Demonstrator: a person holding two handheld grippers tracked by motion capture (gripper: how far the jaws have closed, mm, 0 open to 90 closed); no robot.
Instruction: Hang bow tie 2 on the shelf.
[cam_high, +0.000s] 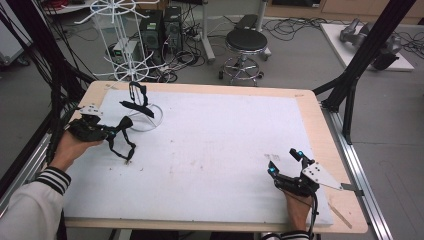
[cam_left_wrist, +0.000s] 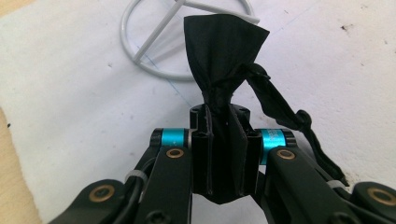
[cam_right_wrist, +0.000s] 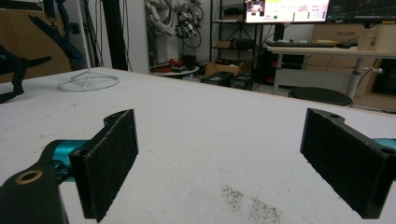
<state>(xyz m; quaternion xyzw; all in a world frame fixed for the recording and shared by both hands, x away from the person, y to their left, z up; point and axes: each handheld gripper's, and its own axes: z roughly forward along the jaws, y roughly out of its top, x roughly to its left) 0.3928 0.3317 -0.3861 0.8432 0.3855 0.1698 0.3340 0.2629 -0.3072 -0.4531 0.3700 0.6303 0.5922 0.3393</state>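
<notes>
A black fabric strap is pinched between the jaws of my left gripper, and its loose end trails to the right. In the high view the left gripper is near the table's left edge, with the strap dangling to the white mat. Just beyond stands a small white wire stand on a ring base with another black strap hung on it. The ring base lies just past the held fabric. My right gripper rests at the front right, wide open with nothing between its pads.
The wooden table edge frames the mat. On the floor beyond stand a black stool and a white wire rack. A black frame post rises at the right. The right gripper view has the wire stand far left.
</notes>
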